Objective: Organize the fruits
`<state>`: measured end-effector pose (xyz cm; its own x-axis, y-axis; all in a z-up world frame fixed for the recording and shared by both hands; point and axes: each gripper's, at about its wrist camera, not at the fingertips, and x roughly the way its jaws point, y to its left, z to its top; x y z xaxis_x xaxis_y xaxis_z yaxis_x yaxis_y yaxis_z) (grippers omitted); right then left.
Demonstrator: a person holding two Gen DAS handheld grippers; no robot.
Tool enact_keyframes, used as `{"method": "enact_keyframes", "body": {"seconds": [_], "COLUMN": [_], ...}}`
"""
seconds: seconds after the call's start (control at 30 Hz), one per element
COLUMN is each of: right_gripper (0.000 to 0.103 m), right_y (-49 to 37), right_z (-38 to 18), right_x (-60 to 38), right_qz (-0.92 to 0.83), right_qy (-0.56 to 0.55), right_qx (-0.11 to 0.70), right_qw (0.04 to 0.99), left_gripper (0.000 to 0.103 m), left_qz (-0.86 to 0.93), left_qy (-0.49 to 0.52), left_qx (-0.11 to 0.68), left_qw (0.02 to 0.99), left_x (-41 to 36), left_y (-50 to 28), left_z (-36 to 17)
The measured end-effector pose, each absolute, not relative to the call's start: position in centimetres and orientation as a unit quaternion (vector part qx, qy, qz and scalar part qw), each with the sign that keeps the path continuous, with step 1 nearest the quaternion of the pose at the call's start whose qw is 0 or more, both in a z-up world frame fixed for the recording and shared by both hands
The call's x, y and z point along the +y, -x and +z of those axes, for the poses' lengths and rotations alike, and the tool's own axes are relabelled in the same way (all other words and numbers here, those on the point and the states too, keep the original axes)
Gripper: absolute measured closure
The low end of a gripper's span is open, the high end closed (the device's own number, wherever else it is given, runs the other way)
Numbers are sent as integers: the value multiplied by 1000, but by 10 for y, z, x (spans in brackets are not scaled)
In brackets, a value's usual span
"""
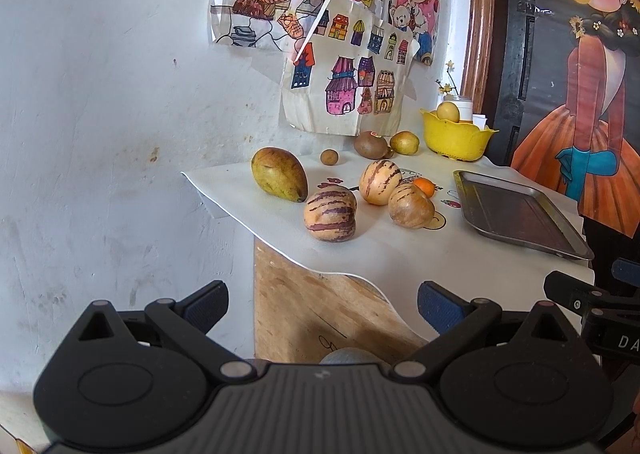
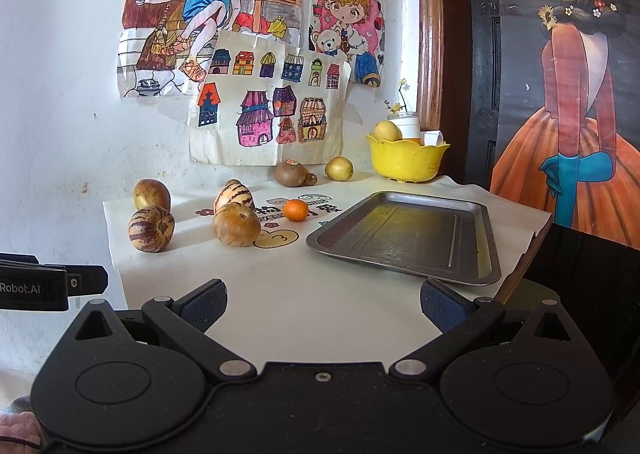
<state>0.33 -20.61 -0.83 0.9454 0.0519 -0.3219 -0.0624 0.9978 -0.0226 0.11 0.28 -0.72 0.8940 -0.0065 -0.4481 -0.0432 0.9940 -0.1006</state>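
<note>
Fruits lie loose on a white cloth [image 1: 360, 254]: a green-yellow mango [image 1: 279, 173], three striped melons [image 1: 330, 214] [image 1: 380, 182] [image 1: 411, 206], a small orange [image 2: 296, 210], a kiwi [image 2: 290, 173], a tiny brown fruit [image 1: 329, 157] and a yellow-green fruit [image 2: 339, 168]. A metal tray [image 2: 408, 236] sits empty at the right. The yellow bowl [image 2: 406, 160] at the back holds a pale fruit [image 2: 387, 131]. My left gripper [image 1: 322, 308] hangs open off the table's near left corner. My right gripper [image 2: 322, 306] is open above the cloth's front, holding nothing.
Children's drawings [image 2: 256, 54] hang on the white wall behind the table. A white cup [image 2: 408, 125] stands behind the bowl. A wooden frame and a dark poster of a woman [image 2: 568, 94] close off the right side. Bare wood [image 1: 312, 314] shows under the cloth's edge.
</note>
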Motion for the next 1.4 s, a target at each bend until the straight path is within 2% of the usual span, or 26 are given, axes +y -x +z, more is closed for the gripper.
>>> {"method": "enact_keyframes", "body": {"seconds": [1.4], "right_gripper": [0], "right_y": [-5], "right_z": [-7], "right_x": [-209], "right_qz": [30], "right_qy": [19], "right_qx": [165], "right_qw": [986], "left_gripper": [0], "left_qz": [11], "left_qy": [57], "left_qx": [236], "left_qw": [970], "left_x": [4], "left_y": [-1], "left_z": [-9]}}
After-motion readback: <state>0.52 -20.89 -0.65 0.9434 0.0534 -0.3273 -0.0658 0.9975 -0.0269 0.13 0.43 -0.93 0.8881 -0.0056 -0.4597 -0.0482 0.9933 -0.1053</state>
